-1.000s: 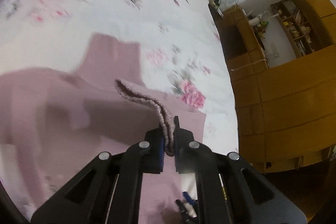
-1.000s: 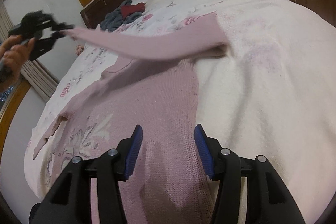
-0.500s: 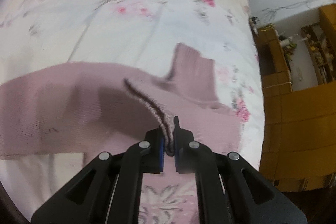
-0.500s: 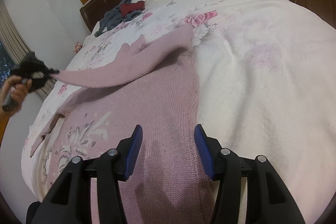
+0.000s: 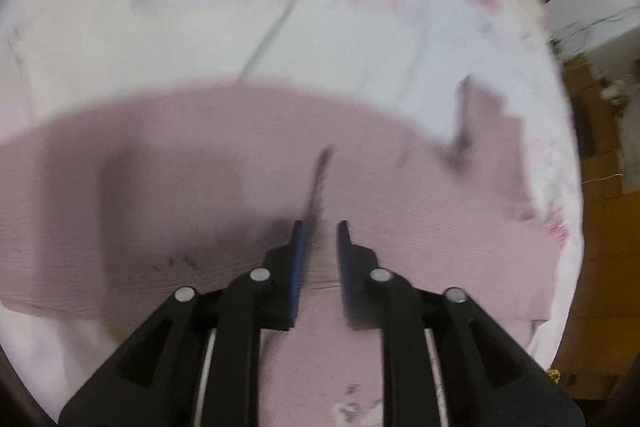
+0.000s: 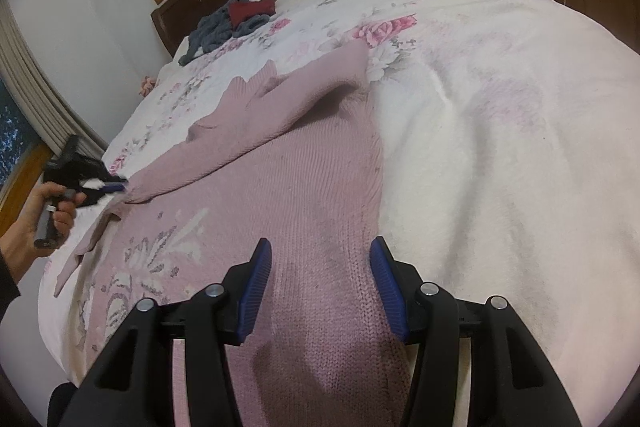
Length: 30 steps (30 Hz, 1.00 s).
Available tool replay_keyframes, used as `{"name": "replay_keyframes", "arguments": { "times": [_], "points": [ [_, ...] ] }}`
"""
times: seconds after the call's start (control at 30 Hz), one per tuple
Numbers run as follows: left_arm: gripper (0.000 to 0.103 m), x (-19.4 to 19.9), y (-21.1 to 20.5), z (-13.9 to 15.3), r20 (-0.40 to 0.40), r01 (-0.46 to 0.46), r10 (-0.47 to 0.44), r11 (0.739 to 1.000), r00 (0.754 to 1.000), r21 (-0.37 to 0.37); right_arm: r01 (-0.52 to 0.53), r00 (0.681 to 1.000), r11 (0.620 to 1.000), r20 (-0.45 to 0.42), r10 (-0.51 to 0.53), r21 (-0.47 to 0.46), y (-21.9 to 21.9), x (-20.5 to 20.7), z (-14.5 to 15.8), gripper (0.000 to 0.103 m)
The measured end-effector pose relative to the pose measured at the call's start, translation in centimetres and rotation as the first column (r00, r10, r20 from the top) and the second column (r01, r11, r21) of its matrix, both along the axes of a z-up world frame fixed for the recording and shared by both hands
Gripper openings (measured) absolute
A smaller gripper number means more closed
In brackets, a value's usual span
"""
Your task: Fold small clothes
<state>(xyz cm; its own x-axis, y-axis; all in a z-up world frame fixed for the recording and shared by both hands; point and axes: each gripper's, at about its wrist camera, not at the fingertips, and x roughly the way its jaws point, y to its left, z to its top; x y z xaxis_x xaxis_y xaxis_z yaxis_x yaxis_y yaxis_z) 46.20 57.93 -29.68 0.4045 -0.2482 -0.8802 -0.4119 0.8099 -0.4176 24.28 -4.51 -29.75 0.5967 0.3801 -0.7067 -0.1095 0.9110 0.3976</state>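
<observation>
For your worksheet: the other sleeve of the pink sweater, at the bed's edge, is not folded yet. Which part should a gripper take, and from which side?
Probably the cuff end of the unfolded sleeve. It trails loose off the pink sweater toward the bed's edge, so come from that outer side, fingers pinching across the narrow end.

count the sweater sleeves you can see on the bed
2. One sleeve lies folded across the pink sweater chest, cuff by the left tongs. The other sleeve trails off the sweater's left edge. None seem hidden.
</observation>
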Motion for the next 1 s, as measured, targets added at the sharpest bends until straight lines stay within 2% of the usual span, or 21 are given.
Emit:
{"name": "replay_keyframes", "arguments": {
  "times": [0.03,0.1,0.13,0.17,0.23,0.3,0.33,0.4,0.43,0.47,0.5,0.57,0.6,0.7,0.77,0.83,0.87,0.9,0.93,0.97,1.0],
  "points": [
    [0.03,-0.3,-0.3,1.5,0.062,-0.002,0.003,1.0,0.998,-0.015,0.002,1.0,1.0,0.0,-0.002,0.004,0.0,0.0,0.0,0.052],
    [0.032,-0.4,-1.1,2.4,0.13,0.03,-0.019,0.996,0.991,-0.085,0.004,1.0,1.0,0.001,-0.004,0.007,0.1,-0.1,0.0,0.053],
    [0.032,0.2,-1.9,1.7,0.125,0.062,-0.046,0.99,0.991,-0.129,0.003,1.0,1.0,0.001,-0.003,0.005,0.1,-0.1,0.0,0.053],
    [0.032,0.5,-2.6,0.5,0.093,0.074,-0.061,0.987,0.994,-0.14,0.001,1.0,1.0,0.002,-0.001,-0.001,0.2,-0.2,0.1,0.053],
    [0.031,1.3,-3.1,-2.0,0.012,0.079,-0.078,0.991,0.997,-0.105,-0.001,1.0,1.0,0.001,0.001,-0.005,0.1,-0.3,0.1,0.053],
    [0.023,1.5,-2.5,-4.4,-0.062,0.05,-0.054,0.996,0.997,-0.07,-0.004,1.0,1.0,-0.002,0.004,-0.018,0.1,-0.4,0.1,0.053],
    [0.019,1.2,-1.8,-5.0,-0.065,0.029,-0.036,0.995,0.997,-0.099,-0.007,1.0,1.0,-0.004,0.007,-0.03,0.2,-0.4,0.1,0.053],
    [0.022,0.4,-0.3,-4.5,-0.055,-0.016,0.007,0.987,0.998,-0.162,-0.014,1.0,0.999,-0.006,0.014,-0.047,0.4,-0.5,0.3,0.053],
    [0.031,-0.4,0.6,-3.4,-0.032,-0.025,0.019,0.984,0.999,-0.178,-0.015,1.0,0.999,-0.003,0.015,-0.051,0.4,-0.6,0.4,0.053],
    [0.048,-1.3,1.4,-2.2,-0.005,-0.024,0.024,0.984,1.0,-0.176,-0.015,1.0,0.999,0.002,0.015,-0.052,0.5,-0.6,0.6,0.053],
    [0.056,-2.3,2.6,-0.9,0.022,-0.027,0.032,0.986,0.999,-0.165,-0.017,1.0,0.998,0.006,0.017,-0.055,0.7,-0.8,0.9,0.053],
    [0.085,-5.9,6.8,1.8,0.084,-0.071,0.084,0.985,0.993,-0.156,-0.024,1.0,0.998,0.018,0.025,-0.057,1.1,-1.1,1.4,0.053],
    [0.088,-7.9,8.9,2.6,0.099,-0.101,0.117,0.983,0.988,-0.153,-0.029,0.999,0.998,0.028,0.03,-0.057,1.4,-1.4,1.9,0.055],
    [0.09,-15.1,16.1,4.6,0.113,-0.222,0.239,0.964,0.964,-0.144,-0.063,0.997,0.997,0.03,0.065,-0.052,2.8,-2.2,2.6,0.055],
    [0.091,-20.9,21.1,5.1,0.112,-0.322,0.339,0.936,0.934,-0.142,-0.095,0.995,0.994,0.021,0.096,-0.049,4.2,-2.9,2.7,0.055],
    [0.091,-26.6,25.7,4.8,0.109,-0.436,0.457,0.883,0.883,-0.172,-0.142,0.99,0.989,0.004,0.142,-0.05,6.2,-3.7,2.6,0.055],
    [0.091,-29.4,27.9,4.4,0.102,-0.501,0.529,0.84,0.843,-0.209,-0.157,0.988,0.986,-0.002,0.157,-0.052,7.0,-4.0,2.6,0.055],
    [0.09,-31.0,29.0,4.0,0.096,-0.535,0.565,0.813,0.819,-0.229,-0.178,0.984,0.983,-0.011,0.178,-0.054,8.0,-4.4,2.5,0.055],
    [0.09,-33.4,30.8,3.3,0.08,-0.58,0.615,0.773,0.784,-0.258,-0.197,0.98,0.979,-0.019,0.197,-0.055,9.0,-4.7,2.5,0.055],
    [0.089,-34.7,31.8,2.7,0.072,-0.597,0.635,0.753,0.769,-0.276,-0.21,0.978,0.976,-0.023,0.209,-0.055,9.7,-4.9,2.6,0.055],
    [0.089,-35.2,32.5,2.4,0.069,-0.599,0.639,0.749,0.766,-0.281,-0.225,0.974,0.973,-0.025,0.224,-0.056,10.6,-5.2,2.7,0.055]
  ]
}}
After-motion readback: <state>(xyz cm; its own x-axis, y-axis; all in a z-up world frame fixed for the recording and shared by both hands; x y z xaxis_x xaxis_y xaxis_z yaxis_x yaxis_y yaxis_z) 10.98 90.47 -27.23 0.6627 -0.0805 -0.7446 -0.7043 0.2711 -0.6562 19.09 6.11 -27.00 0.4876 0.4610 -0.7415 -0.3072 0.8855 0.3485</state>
